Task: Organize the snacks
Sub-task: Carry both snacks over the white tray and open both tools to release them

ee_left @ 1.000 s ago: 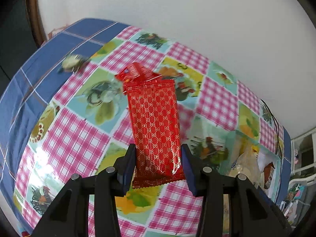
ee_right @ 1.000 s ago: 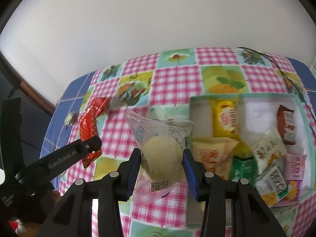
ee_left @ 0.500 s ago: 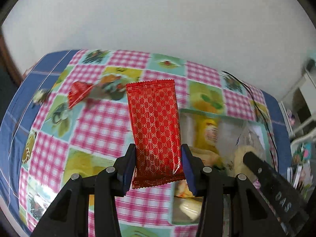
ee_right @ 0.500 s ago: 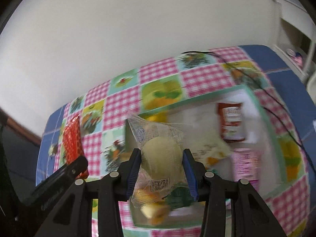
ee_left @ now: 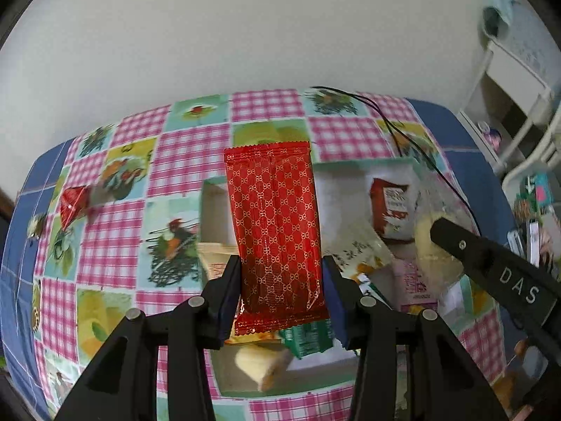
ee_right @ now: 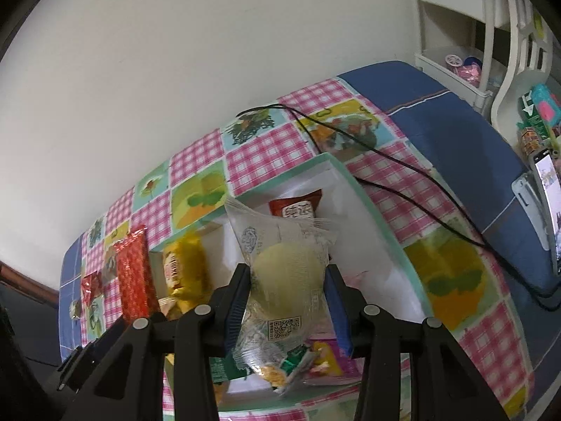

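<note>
My left gripper [ee_left: 280, 293] is shut on a long red patterned snack pack [ee_left: 277, 231], held upright over the white, green-rimmed snack box [ee_left: 350, 166]. My right gripper [ee_right: 287, 301] is shut on a clear-wrapped pale round cake [ee_right: 287, 273], also above the box [ee_right: 371, 210]. The box holds several packets: a red one [ee_right: 298, 208] at its far end, a yellow one [ee_right: 184, 270], green and pink ones below. In the right wrist view the red pack [ee_right: 135, 277] shows at the left. The right gripper's arm [ee_left: 491, 270] crosses the left wrist view.
A small red packet [ee_left: 72, 203] and a small wrapped sweet [ee_left: 35, 226] lie on the checked tablecloth [ee_left: 105, 245] left of the box. A black cable [ee_right: 385, 161] runs past the box's far corner. A phone on a stand [ee_right: 547, 193] and white shelves [ee_right: 452, 52] stand at the right.
Both grippers have carried their snacks to the right, from over the bare tablecloth to over the box. The small red packet has slid far to the left in view.
</note>
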### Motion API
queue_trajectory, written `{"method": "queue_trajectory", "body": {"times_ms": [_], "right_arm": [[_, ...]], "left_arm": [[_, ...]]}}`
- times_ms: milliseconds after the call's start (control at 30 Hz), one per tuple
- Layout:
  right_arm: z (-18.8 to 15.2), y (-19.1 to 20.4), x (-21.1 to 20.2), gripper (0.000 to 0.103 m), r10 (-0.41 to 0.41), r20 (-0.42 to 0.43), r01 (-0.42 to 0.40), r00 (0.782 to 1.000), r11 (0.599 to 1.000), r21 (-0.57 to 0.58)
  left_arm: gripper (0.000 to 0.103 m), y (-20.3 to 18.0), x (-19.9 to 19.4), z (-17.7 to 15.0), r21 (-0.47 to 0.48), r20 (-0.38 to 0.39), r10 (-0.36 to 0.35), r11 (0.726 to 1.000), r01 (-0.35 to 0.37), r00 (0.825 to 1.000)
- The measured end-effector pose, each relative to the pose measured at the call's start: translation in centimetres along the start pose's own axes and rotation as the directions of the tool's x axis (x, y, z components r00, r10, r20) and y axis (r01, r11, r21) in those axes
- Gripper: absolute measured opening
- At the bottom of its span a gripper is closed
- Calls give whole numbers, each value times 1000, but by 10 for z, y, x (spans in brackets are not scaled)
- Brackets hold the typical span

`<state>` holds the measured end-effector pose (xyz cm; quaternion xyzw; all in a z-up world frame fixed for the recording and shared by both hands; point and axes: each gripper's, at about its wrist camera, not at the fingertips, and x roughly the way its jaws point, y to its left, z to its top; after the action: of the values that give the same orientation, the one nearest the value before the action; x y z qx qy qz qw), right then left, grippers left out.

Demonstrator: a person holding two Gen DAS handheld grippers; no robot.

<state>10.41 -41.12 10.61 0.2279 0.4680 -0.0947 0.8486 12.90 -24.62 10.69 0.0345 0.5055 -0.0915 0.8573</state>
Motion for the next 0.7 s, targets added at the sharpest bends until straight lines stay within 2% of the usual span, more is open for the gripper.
{"method": "queue_trajectory", "body": {"times_ms": [233, 700], "right_arm": [[-1, -2, 8, 46, 8, -16, -8, 1000, 1000, -6], [-2, 9, 11, 48, -13, -19, 12, 1000, 999, -50]], "left_arm": [[47, -11, 10, 0, 41, -5, 12, 999, -12, 1000], [47, -8, 14, 0, 29, -27, -2, 1000, 3, 1000]]}}
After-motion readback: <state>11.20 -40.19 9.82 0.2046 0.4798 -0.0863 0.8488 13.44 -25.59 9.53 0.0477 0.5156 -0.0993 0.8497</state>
